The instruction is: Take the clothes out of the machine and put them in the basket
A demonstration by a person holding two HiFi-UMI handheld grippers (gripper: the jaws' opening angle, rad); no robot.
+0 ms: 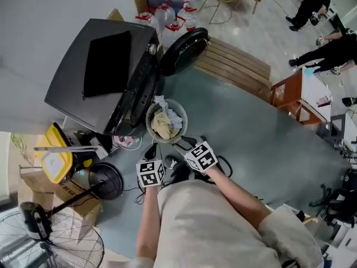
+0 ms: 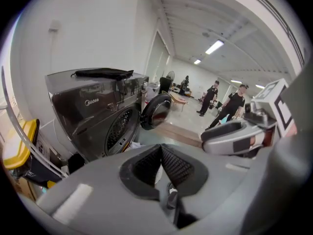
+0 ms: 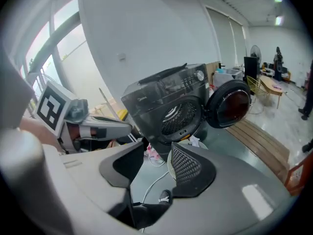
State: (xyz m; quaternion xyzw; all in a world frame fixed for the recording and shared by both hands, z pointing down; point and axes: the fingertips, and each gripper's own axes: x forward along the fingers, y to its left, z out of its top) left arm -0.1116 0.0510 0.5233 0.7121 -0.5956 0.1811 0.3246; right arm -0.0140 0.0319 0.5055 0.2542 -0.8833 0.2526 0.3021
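Clothes [image 1: 165, 123] lie heaped in the basket [image 1: 148, 119] just before the machine [image 1: 100, 66], as the task wants. Its door [image 1: 184, 50] stands wide and the drum [image 3: 182, 115] looks bare to us. We judge that is why both grippers hang clear of the basket: left gripper [image 2: 160, 148] fingers [image 2: 177, 166] together on nothing, right gripper [image 3: 155, 150] parted, empty.

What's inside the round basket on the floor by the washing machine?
Crumpled white, cream and pale blue clothes fill the round grey basket. Anything beneath the top pieces is covered, so it can't be seen.
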